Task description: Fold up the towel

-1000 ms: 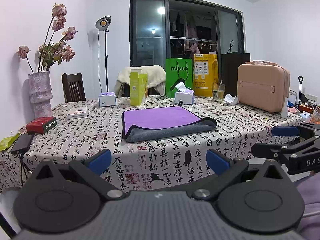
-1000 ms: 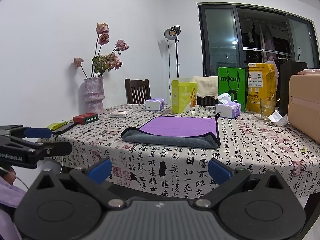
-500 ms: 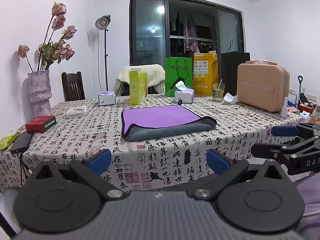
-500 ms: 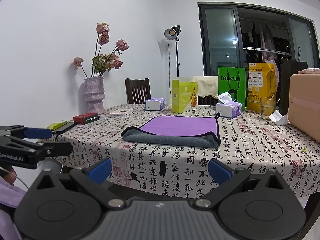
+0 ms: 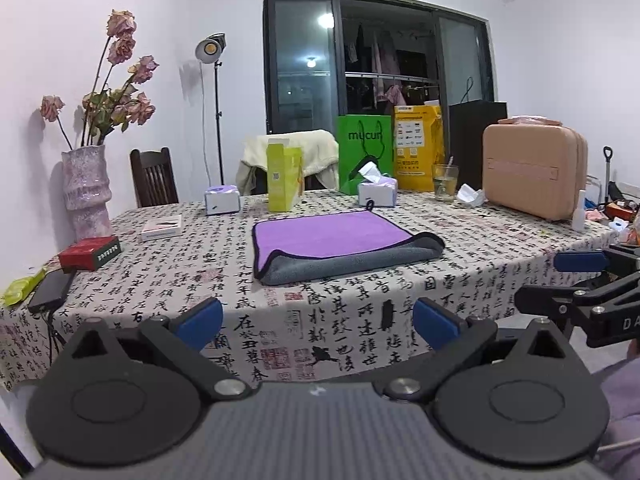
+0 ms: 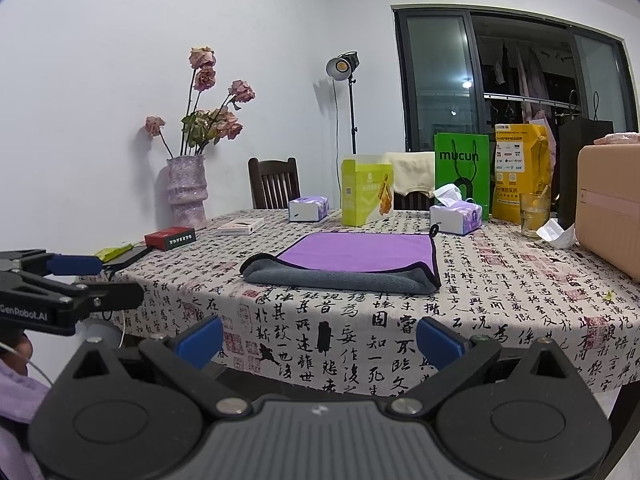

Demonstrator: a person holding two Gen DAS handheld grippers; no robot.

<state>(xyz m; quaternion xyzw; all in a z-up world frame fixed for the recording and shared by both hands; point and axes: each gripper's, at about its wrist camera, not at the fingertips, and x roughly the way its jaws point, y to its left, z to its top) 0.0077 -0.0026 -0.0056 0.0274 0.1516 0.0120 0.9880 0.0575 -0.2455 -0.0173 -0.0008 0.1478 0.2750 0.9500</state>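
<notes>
A purple towel (image 5: pixel 332 236) with a grey underside lies folded on the table, its grey fold toward the near edge; it also shows in the right wrist view (image 6: pixel 352 258). My left gripper (image 5: pixel 318 322) is open and empty, held in front of the table's near edge, well short of the towel. My right gripper (image 6: pixel 320 338) is open and empty, also off the table's near edge. Each gripper shows at the side of the other's view, the right one (image 5: pixel 580 280) and the left one (image 6: pixel 64 280).
The table (image 5: pixel 460 248) has a calligraphy-print cloth. On it stand a vase of dried roses (image 5: pixel 86 192), a red box (image 5: pixel 90 252), a phone (image 5: pixel 50 290), tissue boxes (image 5: pixel 378 192), a yellow-green carton (image 5: pixel 284 178), bags, a glass (image 5: pixel 444 182) and a pink case (image 5: pixel 534 170).
</notes>
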